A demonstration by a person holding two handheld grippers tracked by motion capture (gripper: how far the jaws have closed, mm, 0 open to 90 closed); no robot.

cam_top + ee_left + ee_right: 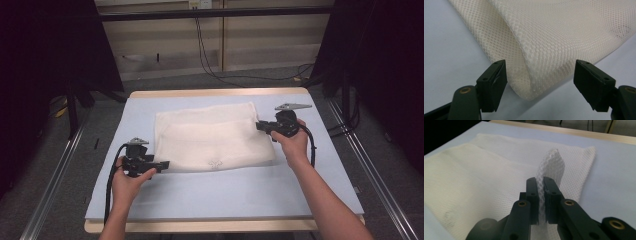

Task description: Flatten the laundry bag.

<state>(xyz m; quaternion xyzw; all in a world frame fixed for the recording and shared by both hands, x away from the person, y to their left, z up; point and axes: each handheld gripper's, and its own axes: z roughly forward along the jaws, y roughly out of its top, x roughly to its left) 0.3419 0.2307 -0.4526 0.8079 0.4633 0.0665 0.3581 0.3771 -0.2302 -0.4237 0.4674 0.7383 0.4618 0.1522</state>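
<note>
A cream mesh cloth (210,137) lies folded on the pale blue table cover (225,190). At its near left corner sits my left gripper (165,164), open, its two jaws wide apart either side of the folded corner (529,82) without touching it. My right gripper (260,125) is at the cloth's right edge, shut on a pinch of the mesh (549,167), which stands up in a ridge between the black jaws. In the right gripper view the cloth (474,182) spreads away to the left.
The blue cover sits on a wooden table whose edge (220,93) shows at the back. Cables (210,60) trail over the floor behind. Metal rails (55,180) run along both sides of the table.
</note>
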